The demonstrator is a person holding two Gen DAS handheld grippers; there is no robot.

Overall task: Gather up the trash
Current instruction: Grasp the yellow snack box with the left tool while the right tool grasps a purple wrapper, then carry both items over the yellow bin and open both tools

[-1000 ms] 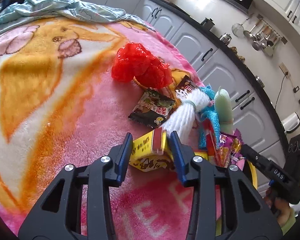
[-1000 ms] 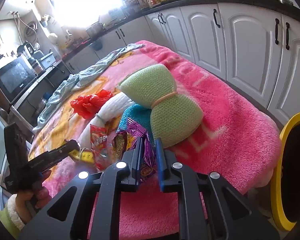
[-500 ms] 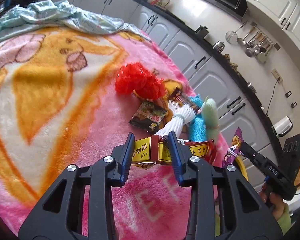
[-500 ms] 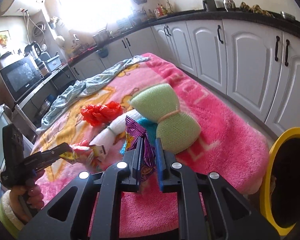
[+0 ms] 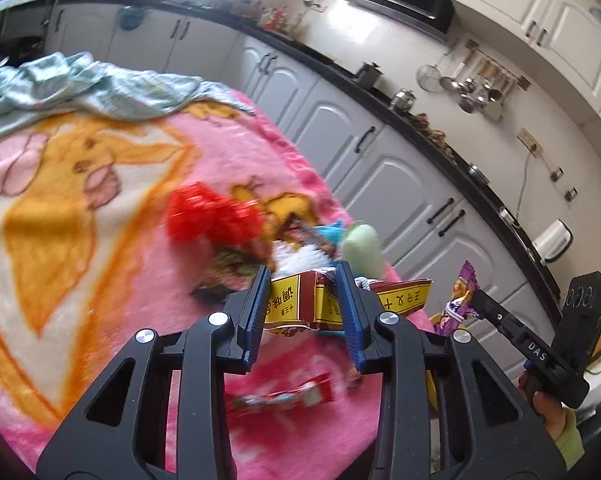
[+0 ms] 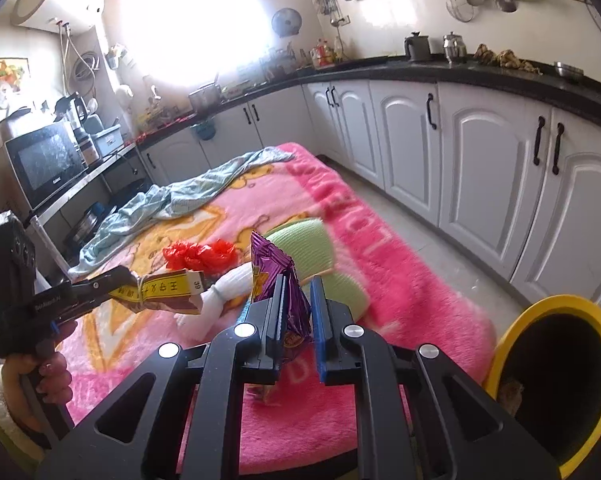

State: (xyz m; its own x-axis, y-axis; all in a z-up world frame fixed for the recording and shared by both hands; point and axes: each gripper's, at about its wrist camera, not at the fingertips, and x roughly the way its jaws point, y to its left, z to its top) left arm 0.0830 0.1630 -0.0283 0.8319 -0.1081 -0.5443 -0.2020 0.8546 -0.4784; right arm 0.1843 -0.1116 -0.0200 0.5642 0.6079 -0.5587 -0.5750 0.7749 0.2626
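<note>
My left gripper (image 5: pixel 302 280) is shut on a yellow and red carton (image 5: pixel 316 302) and holds it above the pink blanket (image 5: pixel 80 200); it also shows in the right wrist view (image 6: pixel 168 292). My right gripper (image 6: pixel 298 288) is shut on a purple snack wrapper (image 6: pixel 274 276), lifted clear of the blanket; that wrapper shows in the left wrist view (image 5: pixel 458 300). A yellow-rimmed bin (image 6: pixel 556 384) stands at the lower right, beside the blanket's edge. A red wrapper (image 5: pixel 284 396) lies on the blanket under my left gripper.
On the blanket lie a red plastic bag (image 6: pixel 200 254), a green sponge bow (image 6: pixel 320 256), a white bundle (image 6: pixel 228 284) and a dark snack packet (image 5: pixel 220 276). A pale blue cloth (image 6: pixel 172 204) lies at the far end. White cabinets (image 6: pixel 480 168) line the right.
Both grippers have risen off the blanket with their items. The carton and the purple wrapper hang in the air. The bin's mouth shows larger at the right.
</note>
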